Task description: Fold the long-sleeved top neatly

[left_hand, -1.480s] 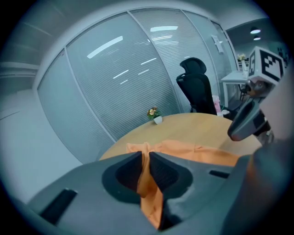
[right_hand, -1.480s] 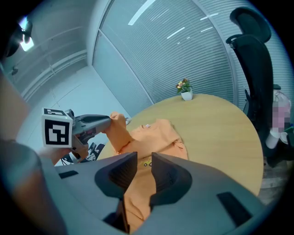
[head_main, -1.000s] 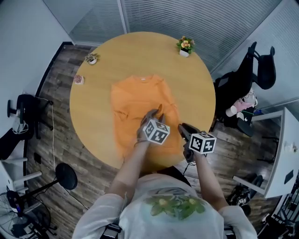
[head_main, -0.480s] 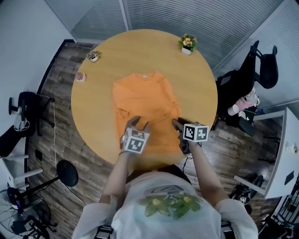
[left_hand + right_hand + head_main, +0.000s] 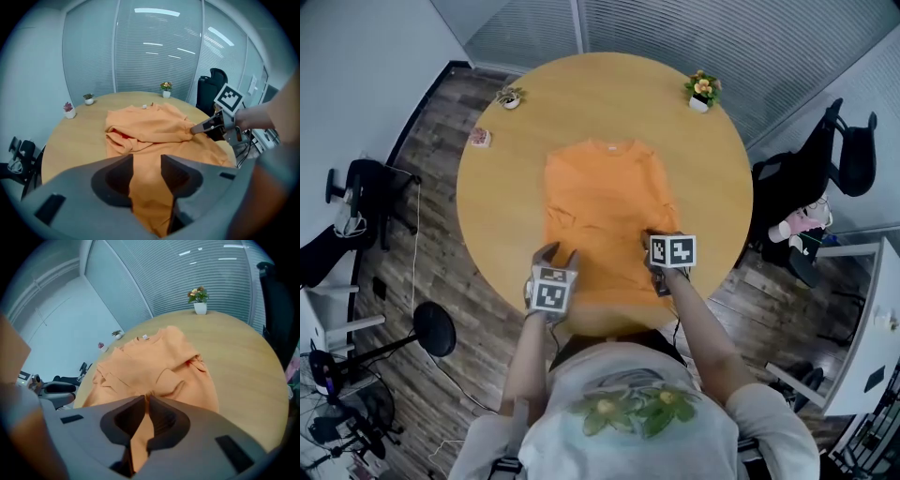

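Observation:
An orange long-sleeved top (image 5: 605,202) lies on the round wooden table (image 5: 497,211), collar at the far side and sleeves folded in over the body. My left gripper (image 5: 555,253) hovers at the near left of the top. Its jaws have just been opening and stand apart, with orange cloth (image 5: 145,124) lying under the gap, not pinched (image 5: 146,171). My right gripper (image 5: 650,242) is at the top's right edge. Its jaws have just been closing and pinch a fold of the cloth (image 5: 154,362) between the pads (image 5: 145,401). The left gripper view shows its tip on that fold (image 5: 193,130).
A potted flower (image 5: 701,91) stands at the table's far right edge, a small plant (image 5: 509,97) at the far left, a pink pot (image 5: 480,138) nearer on the left. A black office chair (image 5: 825,159) stands right of the table.
My left gripper has moved left from the middle of the top to its near left part. My right gripper has come down onto the top's right edge and closed on it.

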